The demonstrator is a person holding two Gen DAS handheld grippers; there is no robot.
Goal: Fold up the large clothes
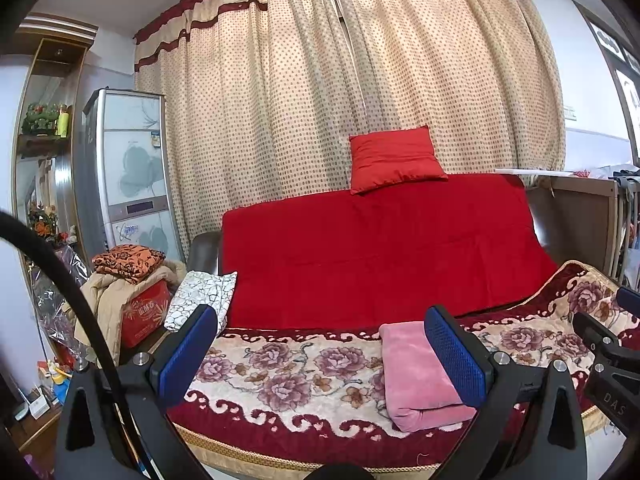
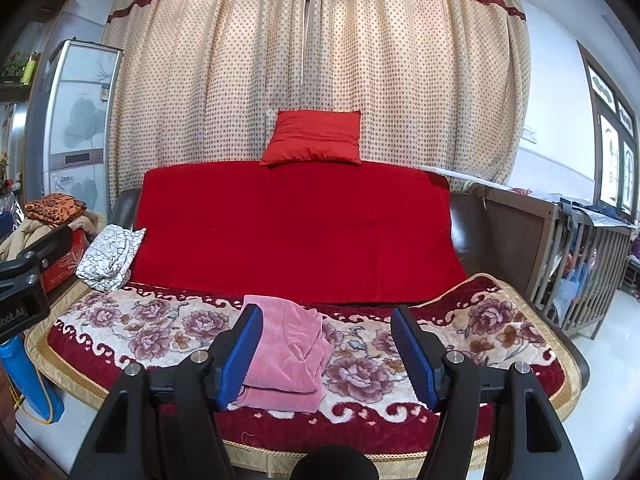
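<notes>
So the pink garment [image 2: 286, 354] is sitting folded into a thick little stack on the sofa seat, on top of the floral blanket [image 2: 152, 332] with the purple-ish roses and dark red scroll border. It's near the front edge of the seat, roughly in the middle. You can see the layers at the front of the stack, and the top layer has a few diagonal creases.

Left gripper [image 1: 324, 356] has its jaws wide apart with nothing between them. In the left wrist view the pink stack lies just past its right blue pad, not gripped, no visible contact. Right gripper [image 2: 336, 354] is the same deal: jaws spread, empty. From the right wrist view the stack sits behind its left blue pad, and the pad hides the stack's left edge, so I can't tell if it touches the cloth. Both grippers hang in front of the sofa, pointing slightly downward at the seat.

Rest of the scene: red cover [image 2: 296, 232] draped over the backrest, a red cushion [image 2: 314, 138] perched on top against the dotted curtain [image 2: 224, 80]. A crumpled black-and-white patterned cloth [image 2: 110, 260] is at the left end of the seat
</notes>
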